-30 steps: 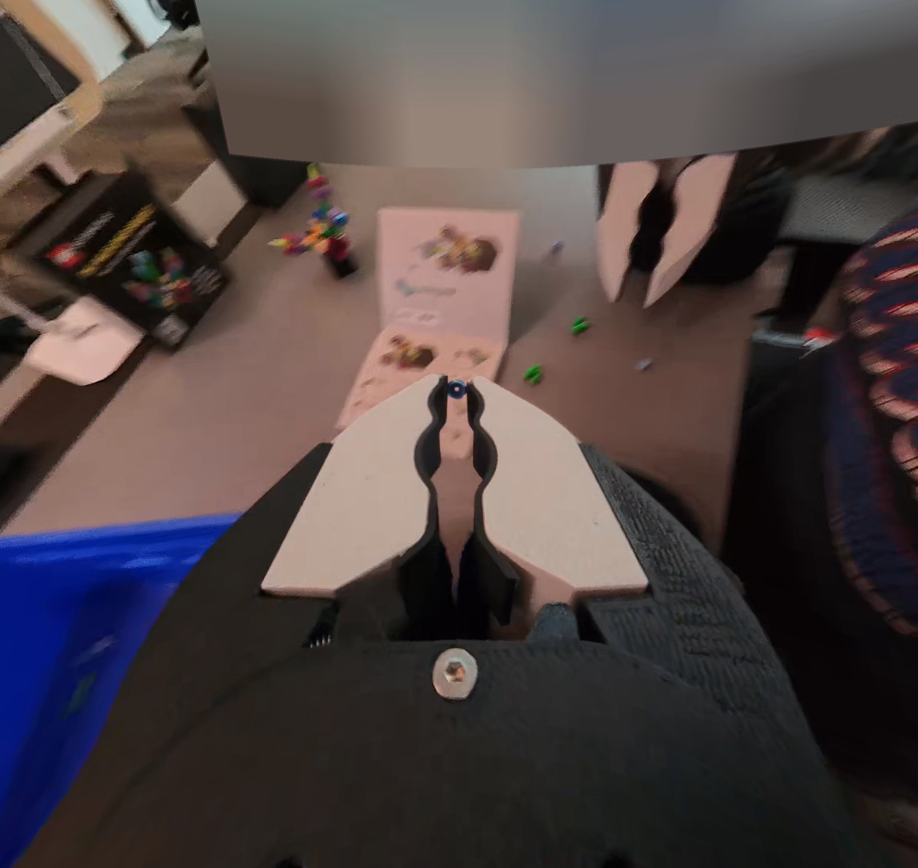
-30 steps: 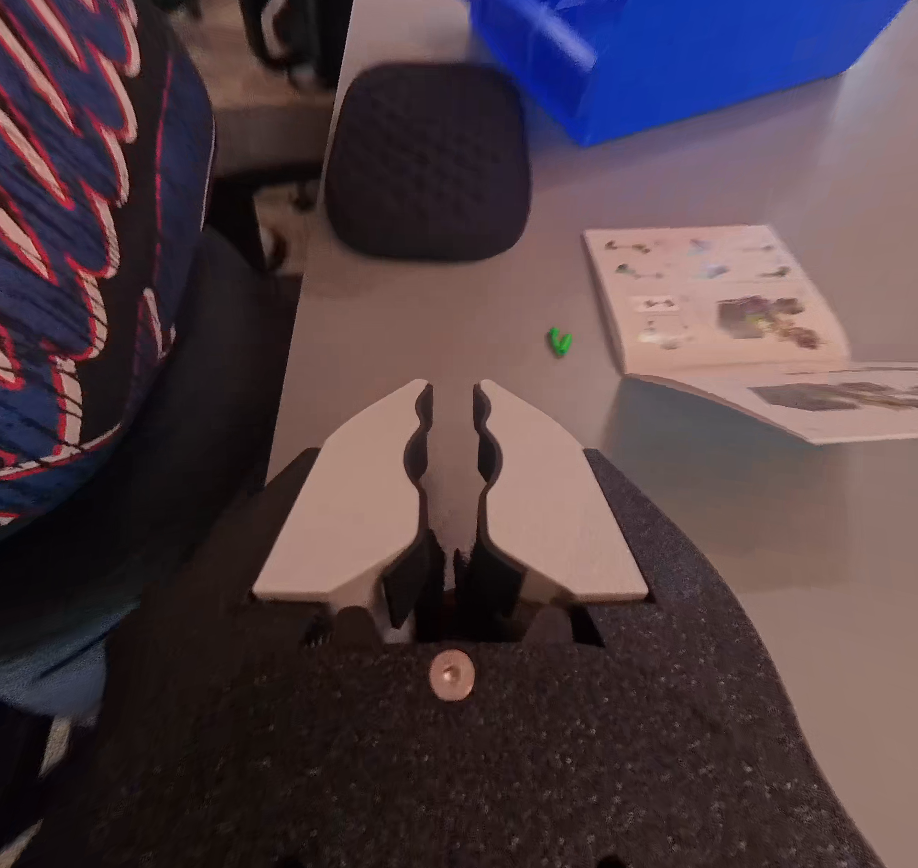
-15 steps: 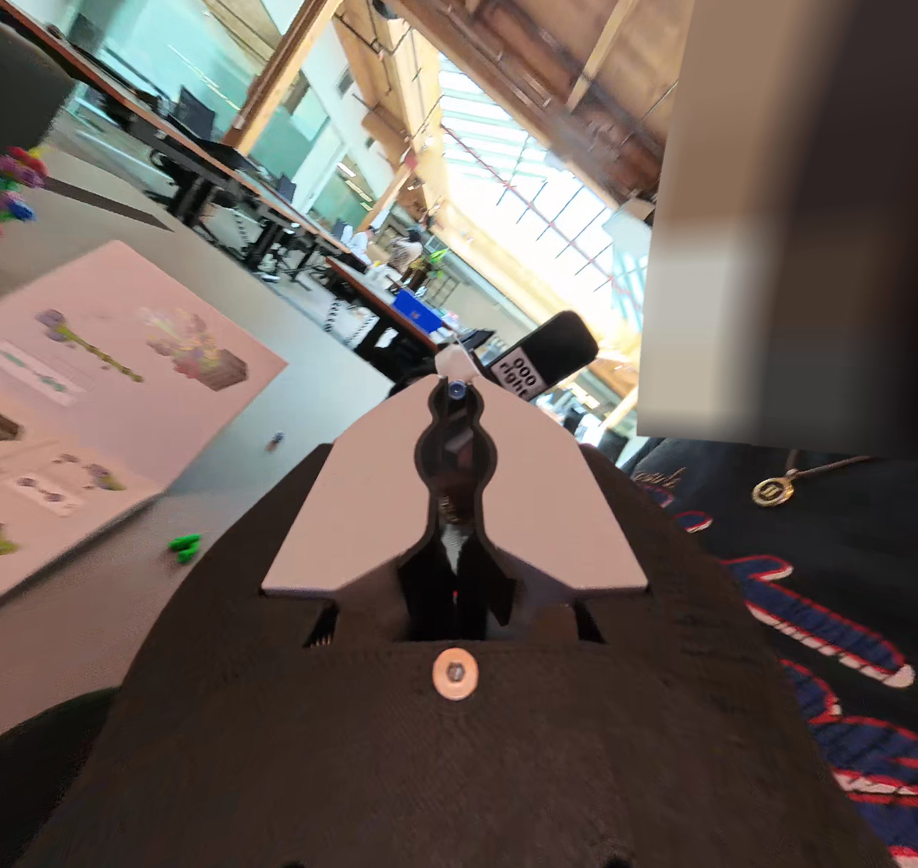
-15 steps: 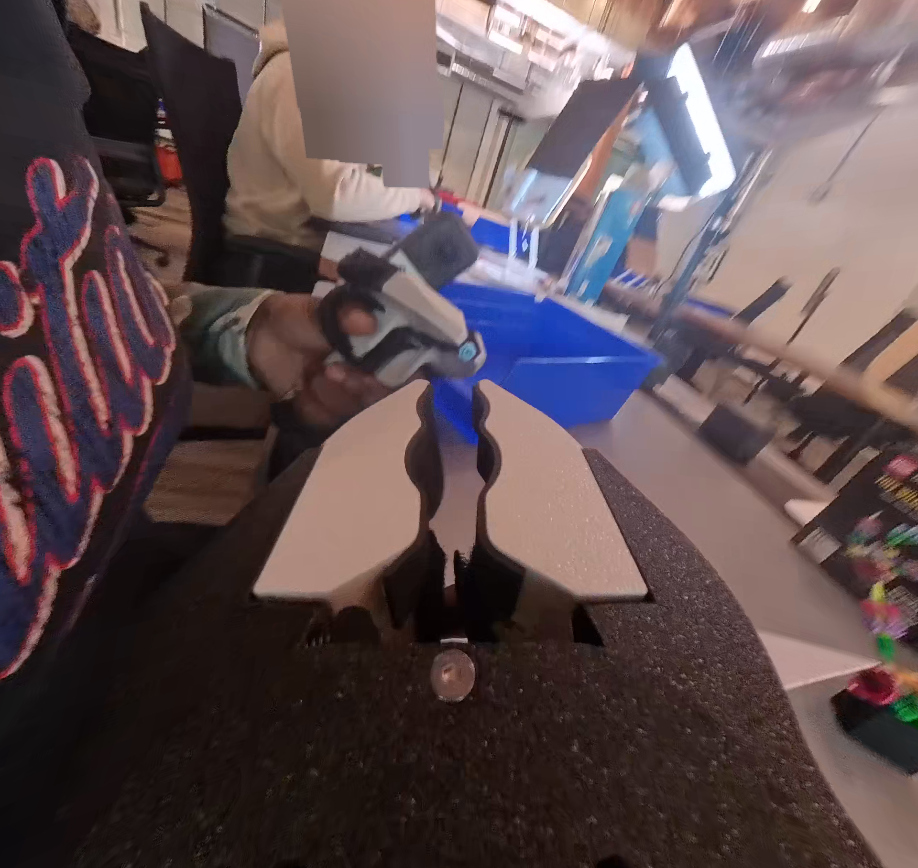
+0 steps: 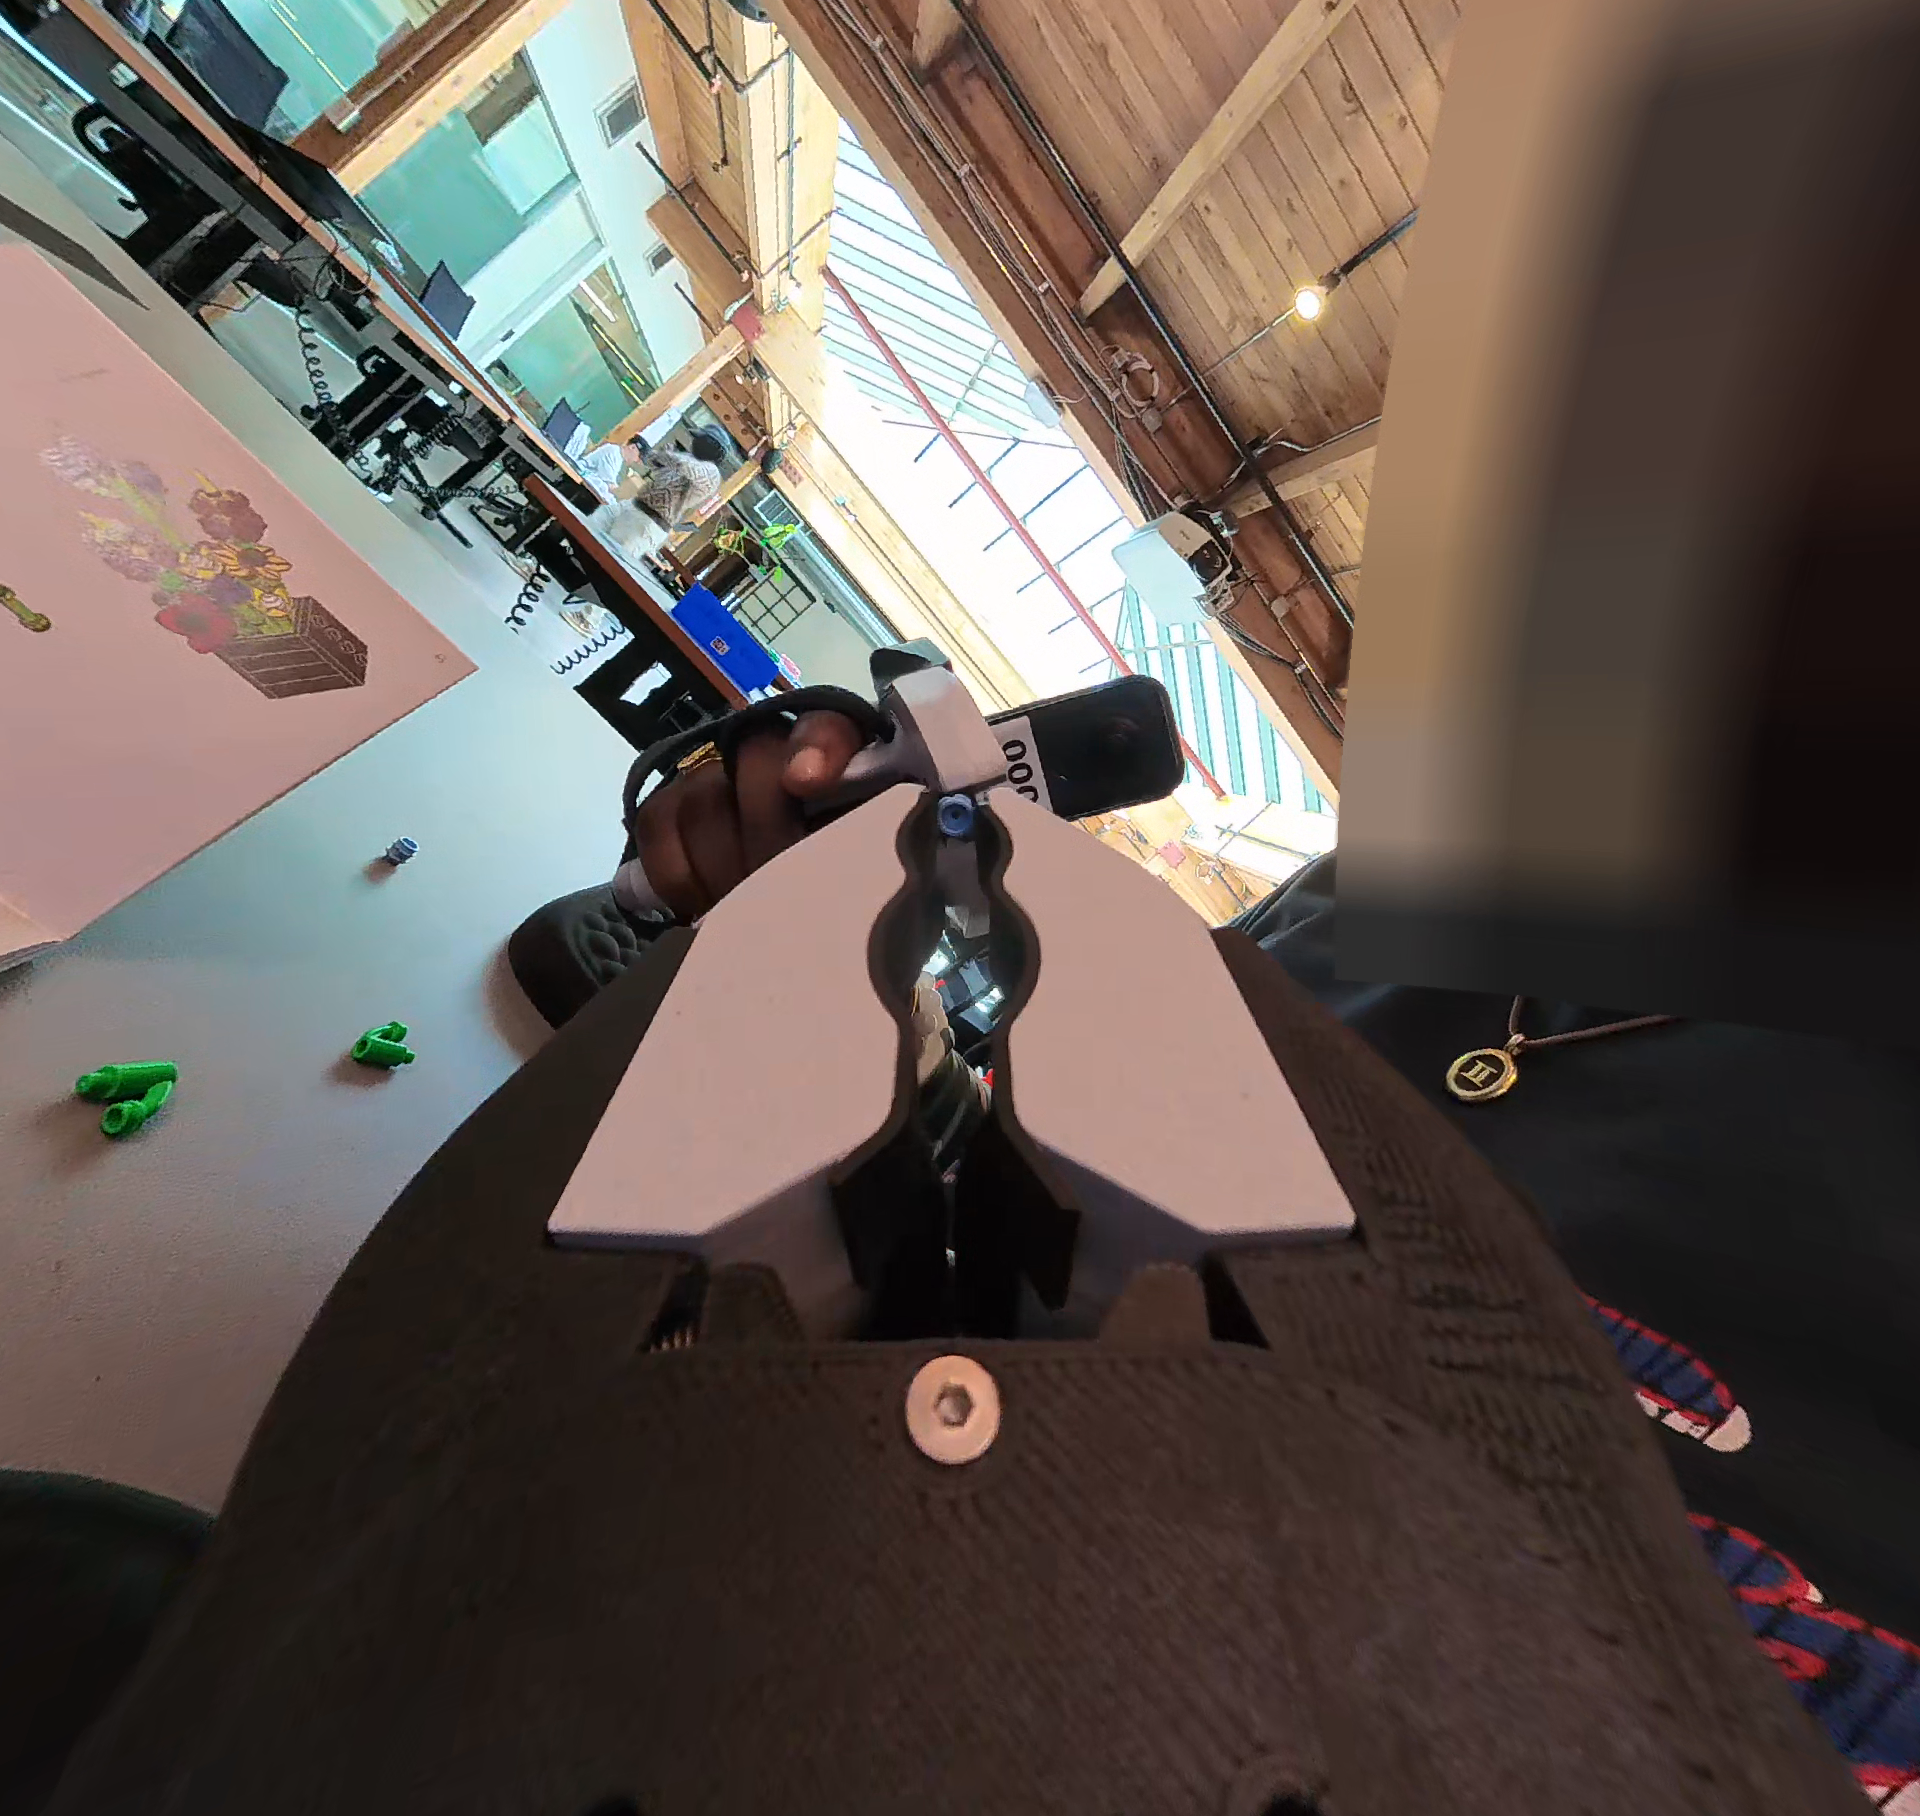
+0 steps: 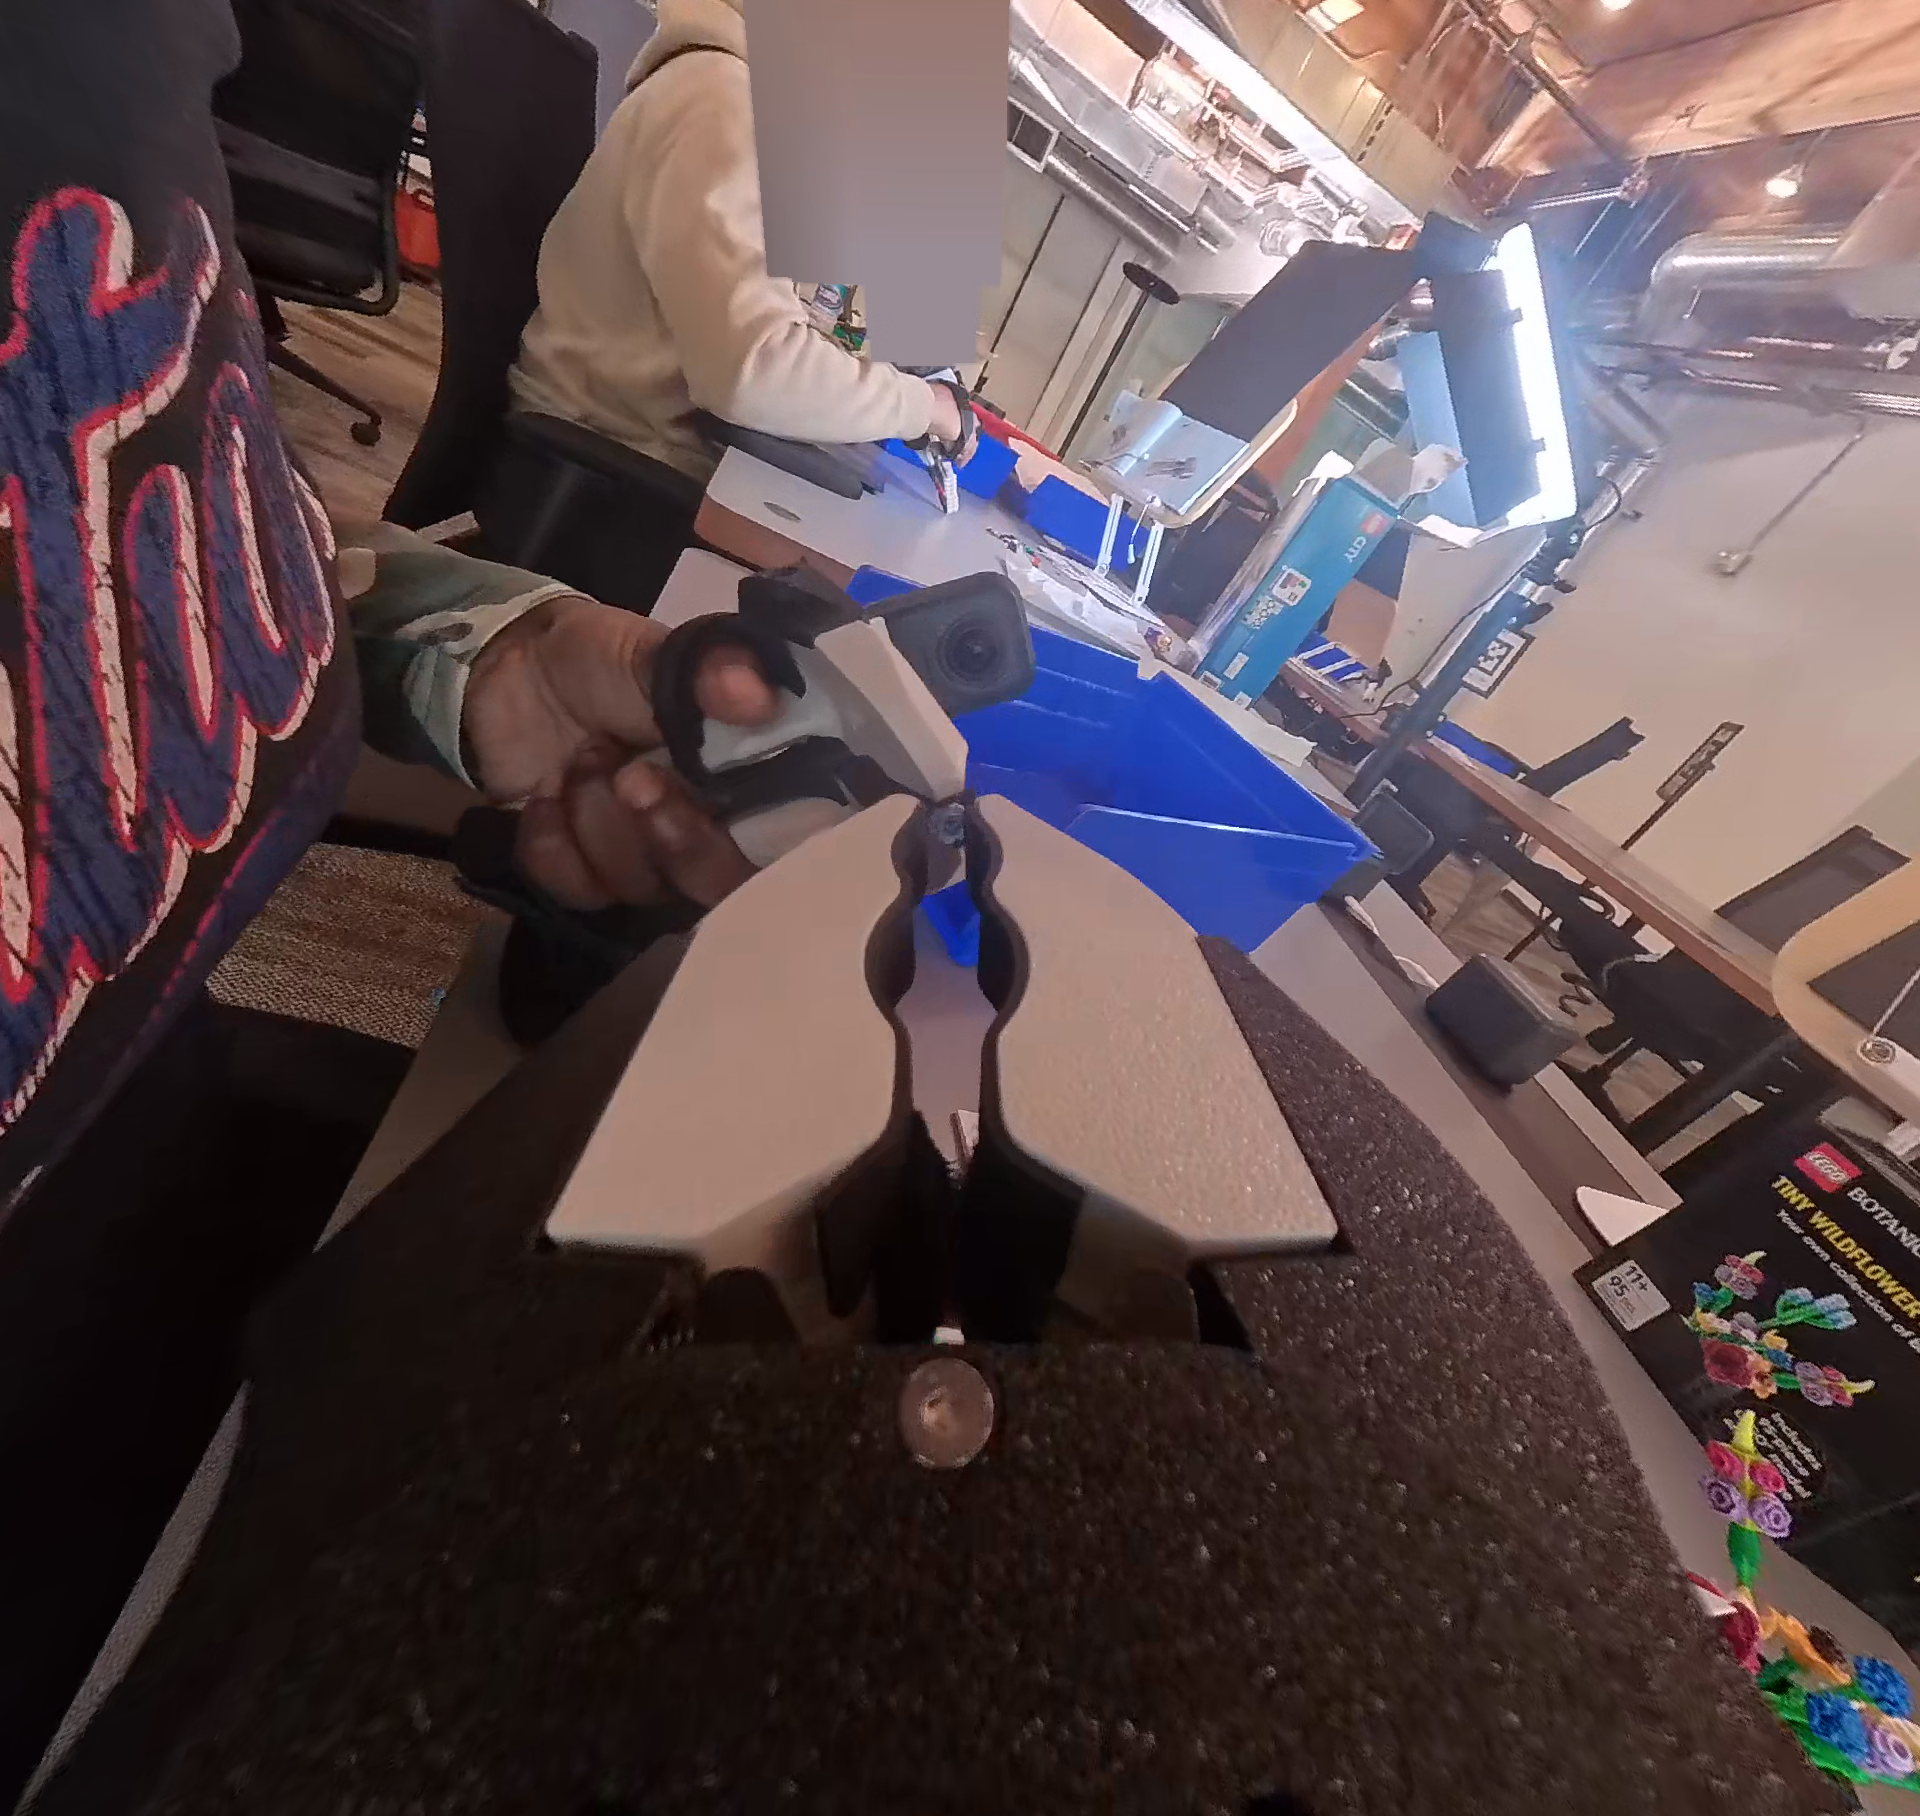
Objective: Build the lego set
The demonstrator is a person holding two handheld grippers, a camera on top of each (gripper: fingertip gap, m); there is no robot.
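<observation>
Both grippers are lifted off the table and point at each other, tips meeting. My left gripper (image 5: 954,819) is shut on a small round blue Lego piece (image 5: 954,816). In the right wrist view my right gripper (image 6: 945,816) has its jaws narrowed around the same small piece (image 6: 945,823), which sits between its tips. The left gripper's white finger (image 6: 894,696) comes in from the left, held by a hand. In the left wrist view the right gripper's finger (image 5: 940,717) reaches the blue piece from behind.
Green Lego pieces (image 5: 125,1096) (image 5: 382,1044), a small grey-blue piece (image 5: 398,850) and the pink instruction booklet (image 5: 156,571) lie on the table. A blue bin (image 6: 1143,810), the black Lego box (image 6: 1787,1330) and a built flower stem (image 6: 1756,1538) stand nearby. A person (image 6: 665,312) sits at another table. Both grippers' tips are close together, under 4 cm apart.
Both grippers swung up from pointing at the table and came tip to tip. The right gripper's jaws narrowed from open onto the blue piece, which the left kept holding.
</observation>
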